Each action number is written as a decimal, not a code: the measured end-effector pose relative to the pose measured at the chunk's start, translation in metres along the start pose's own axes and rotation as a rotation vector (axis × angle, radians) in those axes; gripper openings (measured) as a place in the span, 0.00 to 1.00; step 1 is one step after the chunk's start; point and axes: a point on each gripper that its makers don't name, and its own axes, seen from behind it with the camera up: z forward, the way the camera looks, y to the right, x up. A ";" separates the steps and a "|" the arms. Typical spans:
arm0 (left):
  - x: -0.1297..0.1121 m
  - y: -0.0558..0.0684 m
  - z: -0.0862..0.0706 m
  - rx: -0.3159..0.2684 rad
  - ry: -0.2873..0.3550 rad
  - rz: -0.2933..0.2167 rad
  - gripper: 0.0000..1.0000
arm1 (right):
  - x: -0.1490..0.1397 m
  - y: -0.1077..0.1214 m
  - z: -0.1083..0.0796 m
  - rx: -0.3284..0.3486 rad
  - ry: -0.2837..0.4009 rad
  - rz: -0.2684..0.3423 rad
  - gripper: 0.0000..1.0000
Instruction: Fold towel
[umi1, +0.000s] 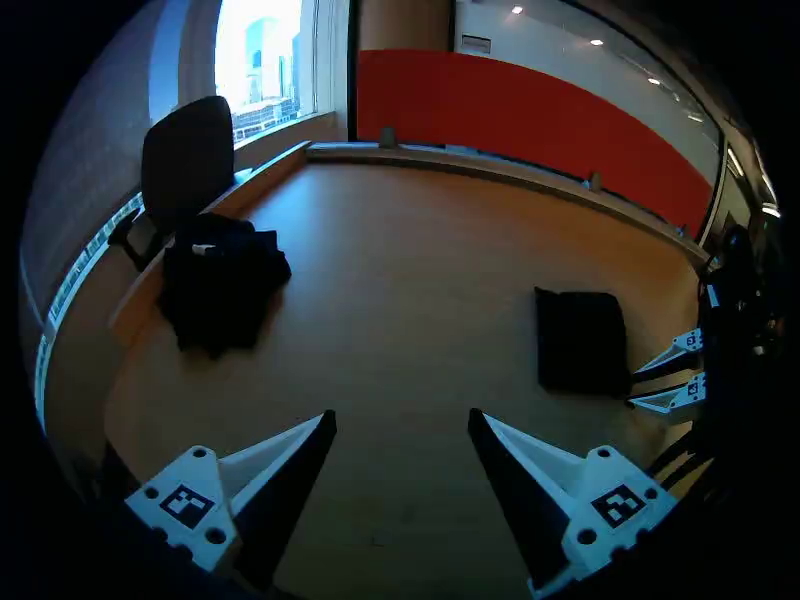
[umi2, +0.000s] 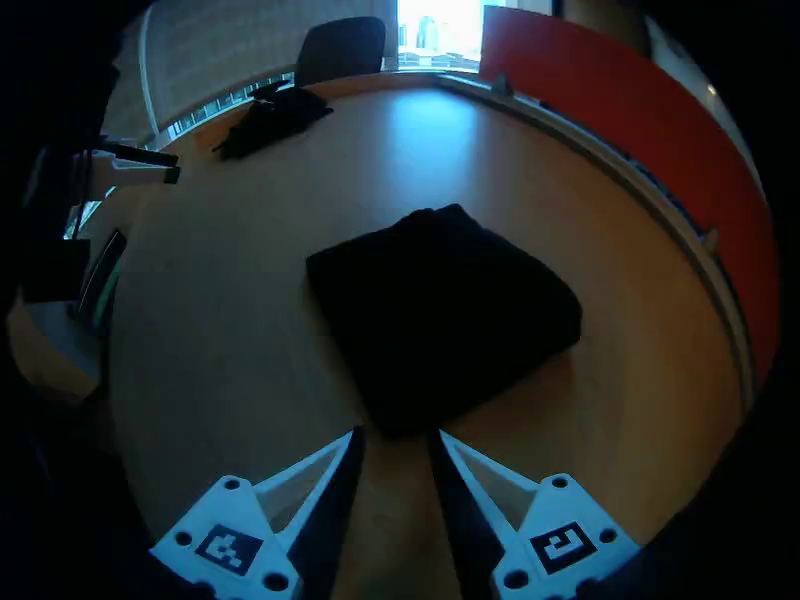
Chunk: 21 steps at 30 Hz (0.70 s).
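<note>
Trouble here mostly comes from the layers: the towel (umi2: 440, 310) lies mid-worktop (umi2: 230, 330) as a thick dark rectangle, already doubled over by the look of it. Its near corner sits right at the tips of my right gripper (umi2: 395, 440), whose fingers are only a little apart and pinching nothing. If I close there I could catch just the top ply, and lifting would peel the fold open instead of carrying the whole stack. It's all black, so I can't tell the edges apart. The wood looks slick too, so a nudge might just slide the whole thing away. My left gripper (umi1: 400, 420) has its fingers spread wide over bare wood, well apart from the towel, so nothing is pinning it down. Count: one towel, two grippers, one worktop, one office chair (umi1: 185, 160), and one dark heap of cloth (umi1: 220, 285) just beside that chair.
</note>
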 end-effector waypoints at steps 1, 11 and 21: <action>0.000 0.000 0.000 0.000 0.000 0.001 0.98 | 0.000 0.000 0.001 0.000 -0.001 0.003 0.47; -0.002 0.000 -0.001 -0.001 -0.003 0.004 0.99 | 0.000 0.002 0.004 -0.009 0.000 0.030 0.41; -0.002 0.001 0.000 -0.002 -0.002 0.006 0.98 | 0.000 0.006 0.004 -0.019 -0.001 0.038 0.29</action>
